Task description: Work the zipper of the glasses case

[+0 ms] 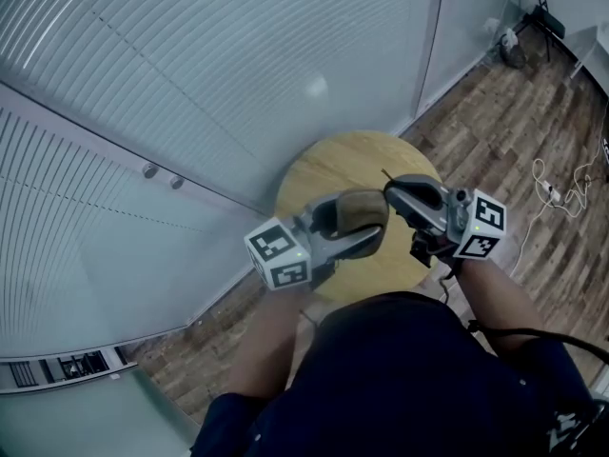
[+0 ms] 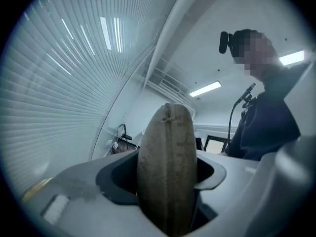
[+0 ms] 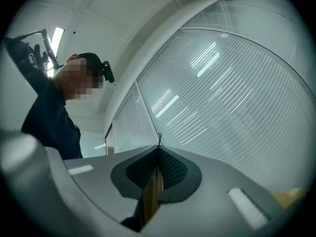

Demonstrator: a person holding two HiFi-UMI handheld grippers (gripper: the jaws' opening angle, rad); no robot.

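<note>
Left jaws around glasses case point(image 2: 167, 157), right jaws on brown tab point(image 3: 152, 196)

The glasses case point(image 1: 357, 219) sits between the jaws of the left gripper point(image 1: 350, 239), above the round table point(image 1: 328, 165). The right gripper point(image 1: 395, 194) is just right of the case, pinching a pull tab point(image 3: 153, 199). A glass wall point(image 1: 190, 84) stands behind the table, and cables point(image 1: 552, 190) lie on the floor point(image 1: 495, 122) to the right.

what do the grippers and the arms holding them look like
Both the left gripper and right gripper have grey moulded bodies with dark pads. Each carries a white cube with black square markers. A black cable runs beside the right forearm. Forearms are bare; the top is dark navy.
</note>
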